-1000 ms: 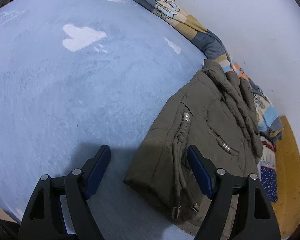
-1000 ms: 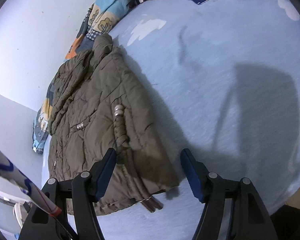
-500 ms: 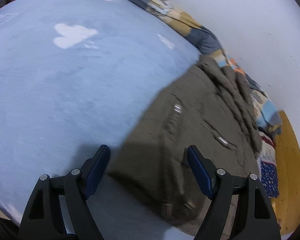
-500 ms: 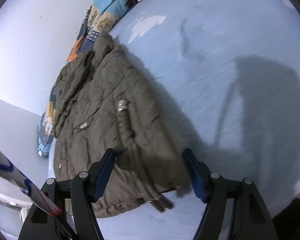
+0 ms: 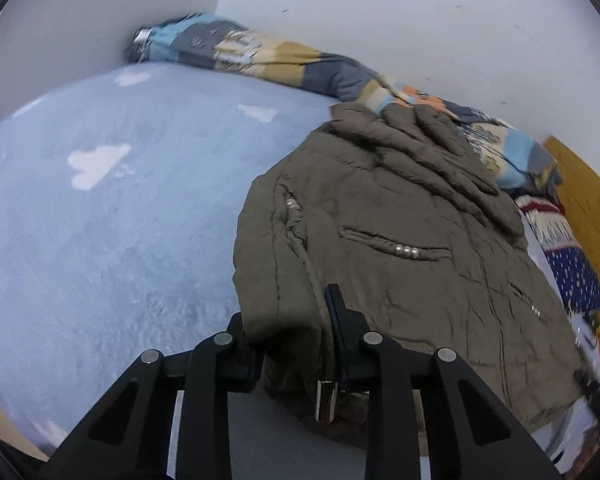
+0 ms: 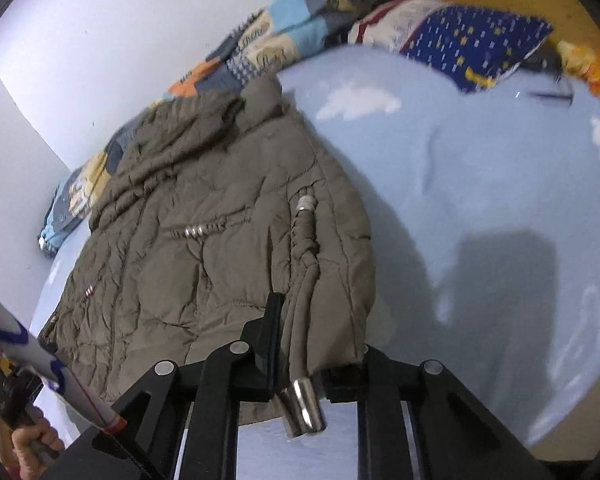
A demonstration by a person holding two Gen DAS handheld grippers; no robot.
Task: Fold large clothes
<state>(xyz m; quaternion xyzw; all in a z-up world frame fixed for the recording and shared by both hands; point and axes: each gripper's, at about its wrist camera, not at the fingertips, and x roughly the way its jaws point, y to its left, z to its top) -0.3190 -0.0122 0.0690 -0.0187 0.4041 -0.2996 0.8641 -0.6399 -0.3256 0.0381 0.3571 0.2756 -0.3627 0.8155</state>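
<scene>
Olive, quilted and puffy, the jacket (image 5: 400, 232) lies on the pale blue bed (image 5: 112, 232), filling the centre and right of the left wrist view and the centre left of the right wrist view, its far end against a patchwork blanket (image 5: 260, 56) bunched along the white wall. Both grippers have just been closing on its near hem. The left gripper (image 5: 290, 320) has one thick corner pinched between its nearly closed jaws; the right gripper (image 6: 320, 336) clamps the other corner, together with a braided cord (image 6: 306, 248) ending in a shiny metal tip. Taking both corners of one edge looks like preparation for carrying that edge over the rest in a fold. The padded fabric creases softly and should hold bulk rather than lie flat.
</scene>
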